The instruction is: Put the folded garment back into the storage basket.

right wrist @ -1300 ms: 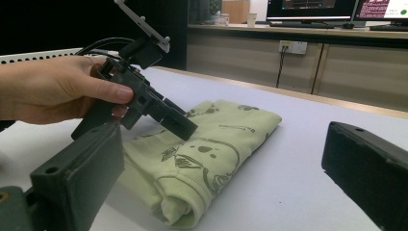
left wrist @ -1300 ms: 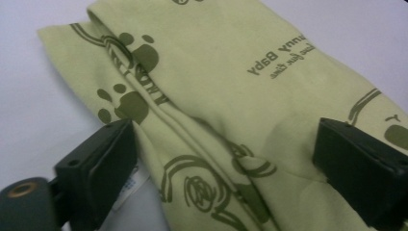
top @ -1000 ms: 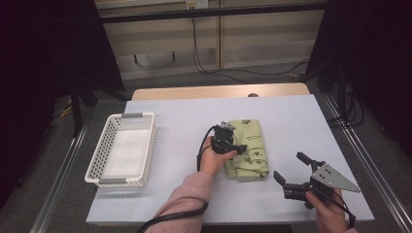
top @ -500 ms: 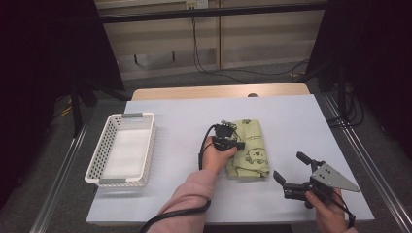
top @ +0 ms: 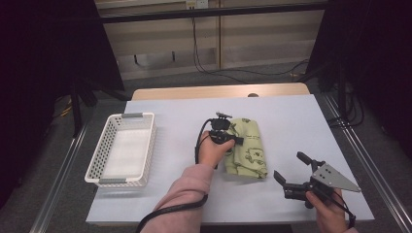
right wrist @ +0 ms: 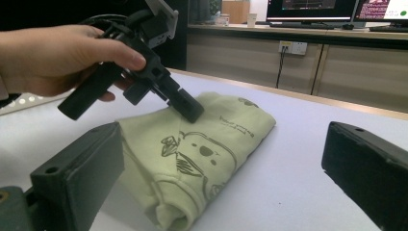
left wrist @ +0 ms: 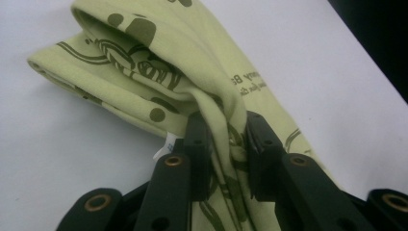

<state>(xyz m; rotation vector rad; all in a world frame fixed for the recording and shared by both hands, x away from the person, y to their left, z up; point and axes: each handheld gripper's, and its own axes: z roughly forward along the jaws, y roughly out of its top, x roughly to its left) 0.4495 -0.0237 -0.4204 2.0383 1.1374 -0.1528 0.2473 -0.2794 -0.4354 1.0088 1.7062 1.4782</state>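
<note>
1. While the left gripper (top: 239,141) is pinching a fold of the green cloth (top: 248,148), having just closed on it, the cloth is lying mid-table, nearer the front edge.
2. The right gripper (top: 290,171) is hovering near the front right corner, jaws spread, gripping nothing.
3. A white basket (top: 121,149) is sitting by the left edge.

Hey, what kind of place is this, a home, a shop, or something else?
Probably a lab or office workroom. Computer monitors stand on a counter behind, cables hang from a wall socket, and a person works two handheld grippers over a folded green cloth on a plain white table.
</note>
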